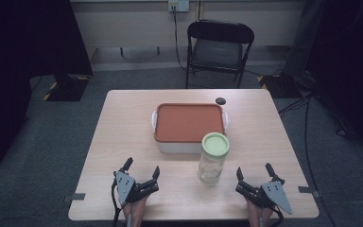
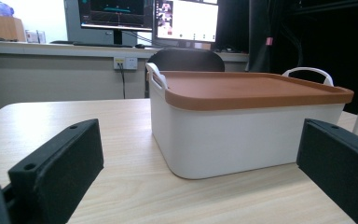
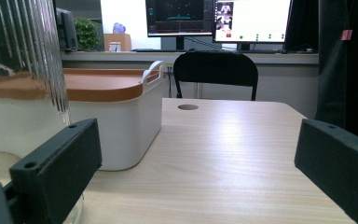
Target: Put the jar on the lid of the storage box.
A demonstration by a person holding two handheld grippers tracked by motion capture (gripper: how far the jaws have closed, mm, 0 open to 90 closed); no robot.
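A white box with an orange lid [image 1: 189, 124] sits in the middle of the table [image 1: 123, 127]. In front of it, to the right, stands a clear ribbed glass jar [image 1: 212, 161] with a pale green lid [image 1: 215, 144]. My left gripper [image 1: 142, 169] rests open near the front edge, left of the jar, and nothing lies between its jaws. My right gripper [image 1: 254, 170] is open too, just right of the jar. The left gripper view faces the white box [image 2: 242, 126] beyond the open left gripper [image 2: 200, 158]. Through the open right gripper [image 3: 196, 163], the jar [image 3: 23, 74] is close at the left.
A small dark disc [image 1: 220, 100] lies on the table behind the box. A black folding chair [image 1: 217, 47] stands past the far edge. Cables run over the floor at the right. Monitors [image 3: 214, 18] sit on a bench at the back wall.
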